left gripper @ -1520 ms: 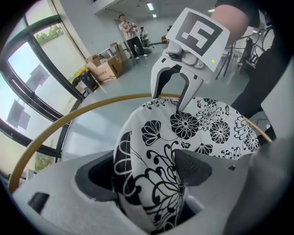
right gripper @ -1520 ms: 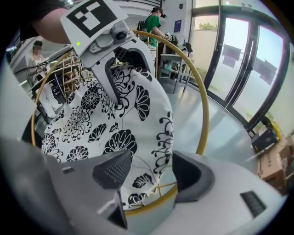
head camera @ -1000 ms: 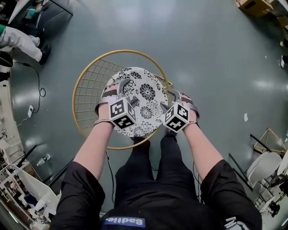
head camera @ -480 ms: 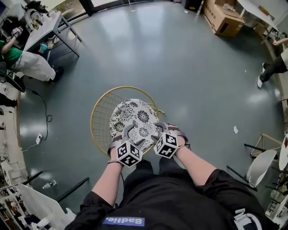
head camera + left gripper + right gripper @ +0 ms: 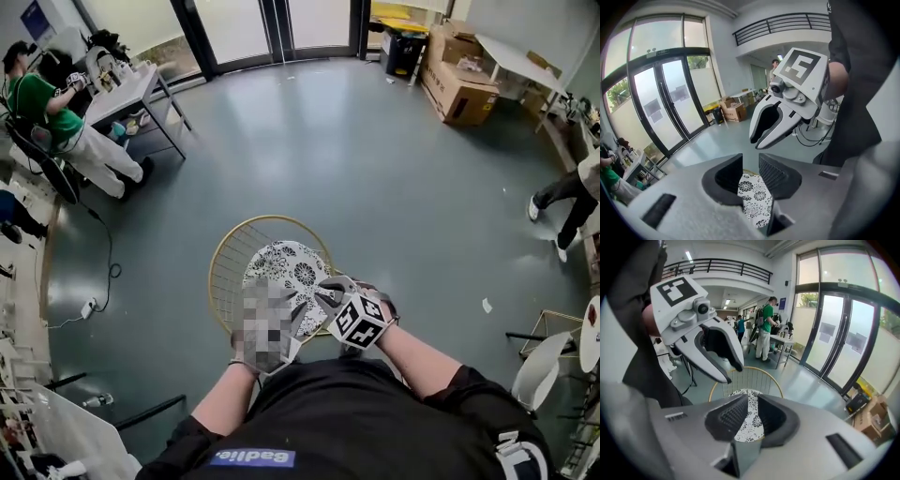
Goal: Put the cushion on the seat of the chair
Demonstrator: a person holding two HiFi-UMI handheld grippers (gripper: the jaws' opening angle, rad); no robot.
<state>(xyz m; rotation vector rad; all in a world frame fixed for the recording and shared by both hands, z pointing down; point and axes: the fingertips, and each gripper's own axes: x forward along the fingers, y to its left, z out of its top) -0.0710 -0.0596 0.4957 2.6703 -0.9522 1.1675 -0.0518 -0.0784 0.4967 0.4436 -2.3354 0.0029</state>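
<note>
In the head view, the flower-patterned cushion [image 5: 289, 270] is seen lying on the seat of the gold wire chair [image 5: 221, 272], which stands on the grey floor [image 5: 394, 169]. The left gripper [image 5: 295, 321] and the right gripper [image 5: 328, 294] are held side by side above the chair's near edge, clear of the cushion. In the left gripper view, the dark ribbed fingers [image 5: 777, 176] are being drawn together, with a narrow gap left and nothing gripped; the cushion is glimpsed well below through that gap, and the right gripper is seen just ahead. In the right gripper view, the fingers [image 5: 731, 416] are likewise closing on nothing, with cushion and chair below and the left gripper close by.
</note>
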